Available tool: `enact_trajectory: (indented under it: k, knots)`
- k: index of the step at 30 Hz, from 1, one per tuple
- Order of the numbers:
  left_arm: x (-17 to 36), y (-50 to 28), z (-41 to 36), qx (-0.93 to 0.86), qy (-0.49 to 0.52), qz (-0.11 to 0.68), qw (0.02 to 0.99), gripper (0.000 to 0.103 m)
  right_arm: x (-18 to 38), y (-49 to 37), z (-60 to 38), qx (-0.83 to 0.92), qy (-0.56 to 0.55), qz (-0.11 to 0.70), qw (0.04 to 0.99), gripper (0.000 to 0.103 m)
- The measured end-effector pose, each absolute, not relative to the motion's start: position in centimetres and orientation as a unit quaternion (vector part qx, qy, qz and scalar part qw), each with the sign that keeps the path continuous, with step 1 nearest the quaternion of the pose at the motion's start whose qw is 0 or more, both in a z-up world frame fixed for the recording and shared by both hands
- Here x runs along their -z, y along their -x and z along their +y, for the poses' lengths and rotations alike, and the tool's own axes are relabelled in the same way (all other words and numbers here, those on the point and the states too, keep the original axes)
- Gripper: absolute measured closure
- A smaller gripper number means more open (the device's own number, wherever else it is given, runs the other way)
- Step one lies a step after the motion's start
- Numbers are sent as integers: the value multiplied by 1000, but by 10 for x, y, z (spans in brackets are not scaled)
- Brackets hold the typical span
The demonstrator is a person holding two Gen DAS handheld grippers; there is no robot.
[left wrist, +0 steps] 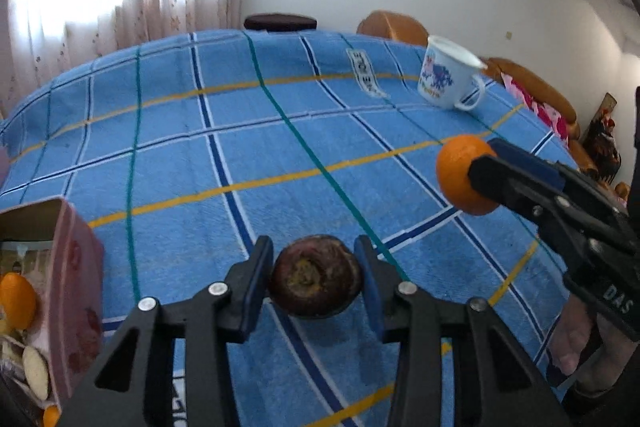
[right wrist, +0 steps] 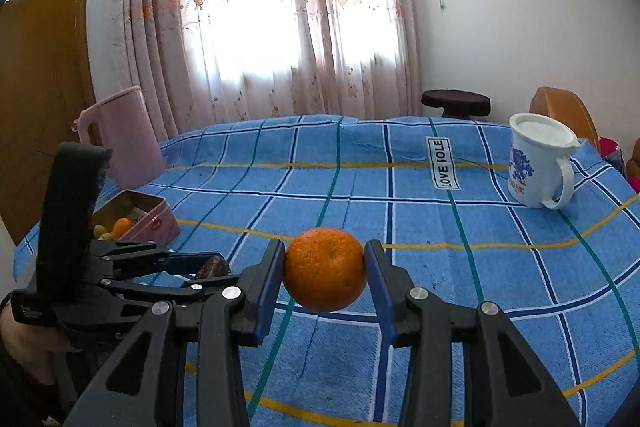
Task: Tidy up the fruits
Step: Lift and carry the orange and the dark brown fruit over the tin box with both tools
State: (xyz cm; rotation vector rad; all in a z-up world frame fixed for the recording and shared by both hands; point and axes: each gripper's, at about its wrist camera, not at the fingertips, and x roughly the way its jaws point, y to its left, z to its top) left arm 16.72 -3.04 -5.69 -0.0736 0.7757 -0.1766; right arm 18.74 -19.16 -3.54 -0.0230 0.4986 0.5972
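Observation:
My left gripper (left wrist: 316, 281) is shut on a dark purple mangosteen (left wrist: 316, 277) and holds it just above the blue checked cloth (left wrist: 240, 131). It also shows in the right wrist view (right wrist: 208, 273), with the mangosteen (right wrist: 212, 267) peeking out. My right gripper (right wrist: 325, 271) is shut on an orange (right wrist: 325, 269) and holds it above the cloth. In the left wrist view the right gripper (left wrist: 476, 173) holds the orange (left wrist: 460, 173) to the right of the mangosteen. A pink tin box (right wrist: 148, 223) with fruit inside sits at the left; it also shows in the left wrist view (left wrist: 76, 267).
A white enamel mug (right wrist: 538, 163) with a blue print stands at the far right of the table, also in the left wrist view (left wrist: 448, 73). A pink jug (right wrist: 120, 135) stands at the far left. A dark stool (right wrist: 456, 103) and chairs stand beyond the table.

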Motion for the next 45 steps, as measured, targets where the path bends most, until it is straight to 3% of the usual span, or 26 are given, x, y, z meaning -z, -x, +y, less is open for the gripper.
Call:
enact_trajectory:
  k: [20, 45]
  knots:
    - [34, -121, -17, 35, 21, 278, 960, 59, 32, -163, -167, -320, 21, 212, 923, 60]
    - [17, -77, 16, -3, 34, 227, 973, 59, 21, -143, -127, -355, 42, 185, 915, 60]
